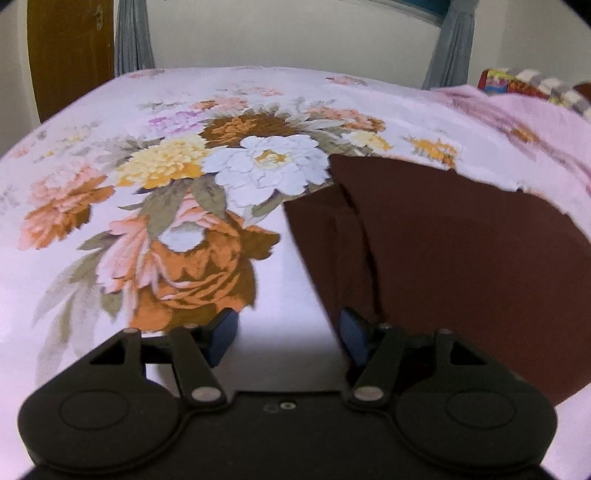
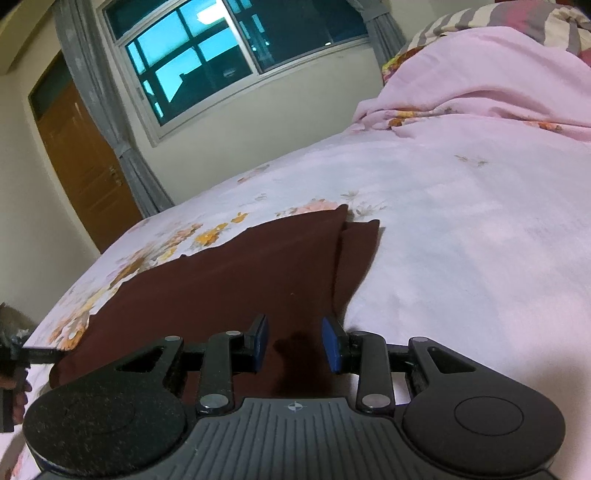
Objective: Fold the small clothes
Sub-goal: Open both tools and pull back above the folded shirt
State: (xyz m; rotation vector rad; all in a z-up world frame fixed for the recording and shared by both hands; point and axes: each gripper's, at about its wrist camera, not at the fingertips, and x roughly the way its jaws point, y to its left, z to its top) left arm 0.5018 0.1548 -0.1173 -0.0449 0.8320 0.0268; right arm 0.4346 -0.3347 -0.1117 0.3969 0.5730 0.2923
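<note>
A dark maroon garment (image 1: 443, 251) lies flat on the floral pink bed sheet (image 1: 110, 229), with a folded layer along its left side. My left gripper (image 1: 288, 338) is open and empty, low over the sheet at the garment's near left edge. In the right wrist view the same garment (image 2: 229, 280) spreads ahead and to the left, a narrow flap showing at its far right. My right gripper (image 2: 295, 343) is open over the garment's near edge, with cloth between the blue pads (image 2: 330, 345) but not clamped.
A pink quilt (image 2: 480, 81) and striped pillows (image 2: 517, 18) are heaped at the bed's head. A window (image 2: 221, 48), grey curtains (image 2: 107, 122) and a wooden door (image 2: 85, 166) stand beyond the bed. The other gripper's body (image 2: 14, 369) shows at the left edge.
</note>
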